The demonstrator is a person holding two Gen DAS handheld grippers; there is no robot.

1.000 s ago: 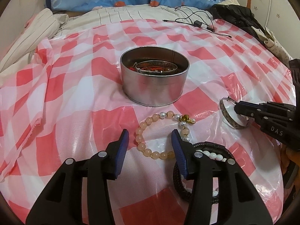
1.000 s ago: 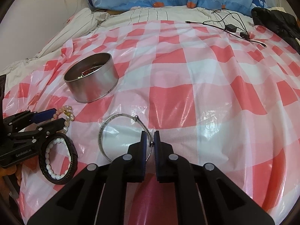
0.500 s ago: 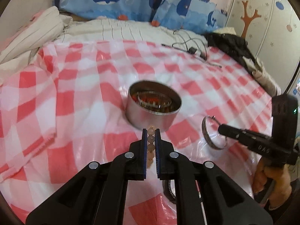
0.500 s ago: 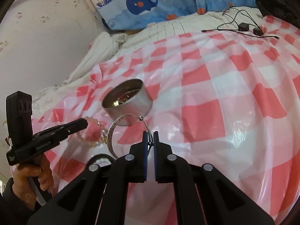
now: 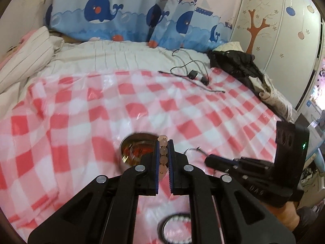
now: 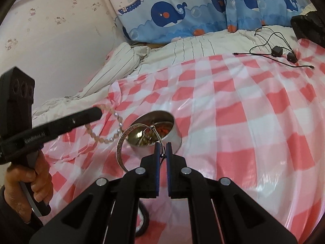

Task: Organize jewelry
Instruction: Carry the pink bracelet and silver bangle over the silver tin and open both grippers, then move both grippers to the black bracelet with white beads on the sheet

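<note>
My left gripper (image 5: 163,142) is shut on a peach bead bracelet (image 5: 163,152), which hangs lifted off the cloth; in the right wrist view the bead bracelet (image 6: 105,140) dangles from that gripper (image 6: 98,111). My right gripper (image 6: 163,145) is shut on a silver bangle (image 6: 119,150), held in the air just in front of the round metal tin (image 6: 172,136). The tin (image 5: 132,152) holds red and gold pieces and lies just beyond both grippers. From the left wrist view the right gripper (image 5: 208,159) shows at the right, with a bit of the bangle (image 5: 196,149) past its tip.
A black band bracelet with white beads (image 5: 174,228) lies on the red-and-white checked plastic sheet (image 5: 81,122) under my left gripper. A black cable with adapters (image 5: 193,75) and dark clothing (image 5: 233,65) lie at the far right. Whale-print pillows (image 6: 182,14) and striped bedding sit behind.
The left gripper closed on the bead bracelet and lifted it off the sheet. The right gripper raised the silver bangle. Both now sit higher and closer to the tin.
</note>
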